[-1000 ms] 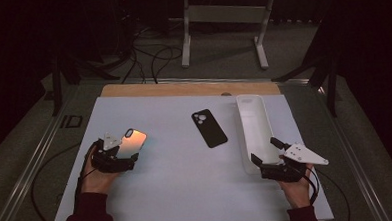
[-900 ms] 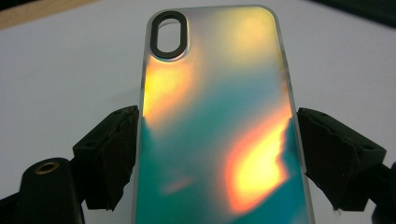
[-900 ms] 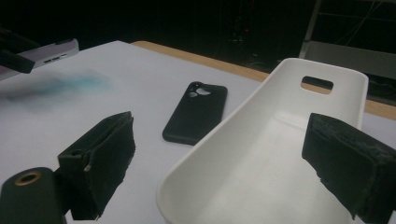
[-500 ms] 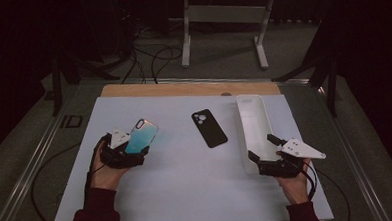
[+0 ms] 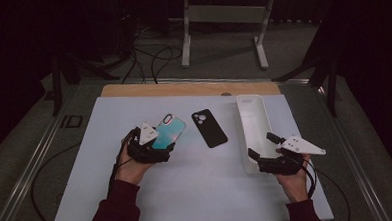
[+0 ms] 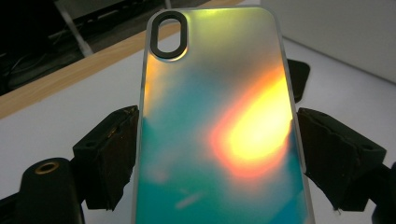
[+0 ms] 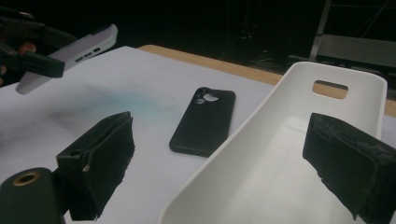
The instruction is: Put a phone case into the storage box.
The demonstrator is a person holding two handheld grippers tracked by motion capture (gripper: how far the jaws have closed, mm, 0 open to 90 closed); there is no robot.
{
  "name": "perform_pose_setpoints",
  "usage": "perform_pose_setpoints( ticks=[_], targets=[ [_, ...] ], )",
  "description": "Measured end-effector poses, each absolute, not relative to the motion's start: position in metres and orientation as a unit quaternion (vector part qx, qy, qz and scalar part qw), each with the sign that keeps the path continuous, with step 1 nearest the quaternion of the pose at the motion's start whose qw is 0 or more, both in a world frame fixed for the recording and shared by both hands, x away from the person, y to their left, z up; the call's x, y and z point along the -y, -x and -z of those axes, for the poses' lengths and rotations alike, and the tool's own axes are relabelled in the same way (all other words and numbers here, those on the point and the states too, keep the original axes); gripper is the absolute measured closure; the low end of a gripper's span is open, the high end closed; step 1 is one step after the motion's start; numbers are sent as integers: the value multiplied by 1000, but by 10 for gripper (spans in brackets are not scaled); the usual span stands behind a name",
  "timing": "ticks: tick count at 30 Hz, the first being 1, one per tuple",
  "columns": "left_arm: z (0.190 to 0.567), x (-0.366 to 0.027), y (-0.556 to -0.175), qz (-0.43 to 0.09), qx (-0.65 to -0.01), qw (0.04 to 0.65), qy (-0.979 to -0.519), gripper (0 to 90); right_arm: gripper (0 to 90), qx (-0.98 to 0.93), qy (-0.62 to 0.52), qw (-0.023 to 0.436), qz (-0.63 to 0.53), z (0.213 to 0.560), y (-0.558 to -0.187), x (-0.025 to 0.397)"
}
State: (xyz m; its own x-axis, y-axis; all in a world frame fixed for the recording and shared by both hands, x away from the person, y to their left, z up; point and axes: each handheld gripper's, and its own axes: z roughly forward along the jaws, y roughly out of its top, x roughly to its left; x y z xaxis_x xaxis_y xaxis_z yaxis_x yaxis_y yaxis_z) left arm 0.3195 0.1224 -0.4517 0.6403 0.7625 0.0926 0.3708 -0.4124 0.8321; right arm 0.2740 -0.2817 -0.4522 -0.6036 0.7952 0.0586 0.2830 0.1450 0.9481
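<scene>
My left gripper (image 5: pixel 158 143) is shut on an iridescent teal-and-orange phone case (image 5: pixel 169 131), held by its long sides and lifted off the white table. In the left gripper view the case (image 6: pixel 215 130) stands between both pads (image 6: pixel 112 149), camera hole at the top. A black phone case (image 5: pixel 209 128) lies flat mid-table, also seen in the right gripper view (image 7: pixel 204 120). My right gripper (image 5: pixel 261 145) is open at the near end of a long white tray (image 5: pixel 252 119). Its jaws straddle the tray's near left rim (image 7: pixel 219 163) without touching it.
The white table surface (image 5: pixel 187 191) has open room in front of both hands. A wooden strip (image 5: pixel 183 88) runs along the far edge. Beyond it stand a metal frame (image 5: pixel 225 24) and cables on the dark floor. The lifted case (image 7: pixel 70 51) shows at upper left in the right gripper view.
The left gripper has lifted the iridescent case off the table and carried it right, toward the black case. The right gripper has edged closer to the tray's near end.
</scene>
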Motion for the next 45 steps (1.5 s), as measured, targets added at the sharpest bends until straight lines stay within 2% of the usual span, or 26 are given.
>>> perform_pose_setpoints(
  ticks=[21,45],
  targets=[
    [444,-78,-325,-213,-288,440,-824,167,84,-729,-371,222,-531,445,-282,269],
    [441,-38,-322,-205,-238,454,-834,167,84,-730,-375,180,-542,434,-297,250]
  ],
)
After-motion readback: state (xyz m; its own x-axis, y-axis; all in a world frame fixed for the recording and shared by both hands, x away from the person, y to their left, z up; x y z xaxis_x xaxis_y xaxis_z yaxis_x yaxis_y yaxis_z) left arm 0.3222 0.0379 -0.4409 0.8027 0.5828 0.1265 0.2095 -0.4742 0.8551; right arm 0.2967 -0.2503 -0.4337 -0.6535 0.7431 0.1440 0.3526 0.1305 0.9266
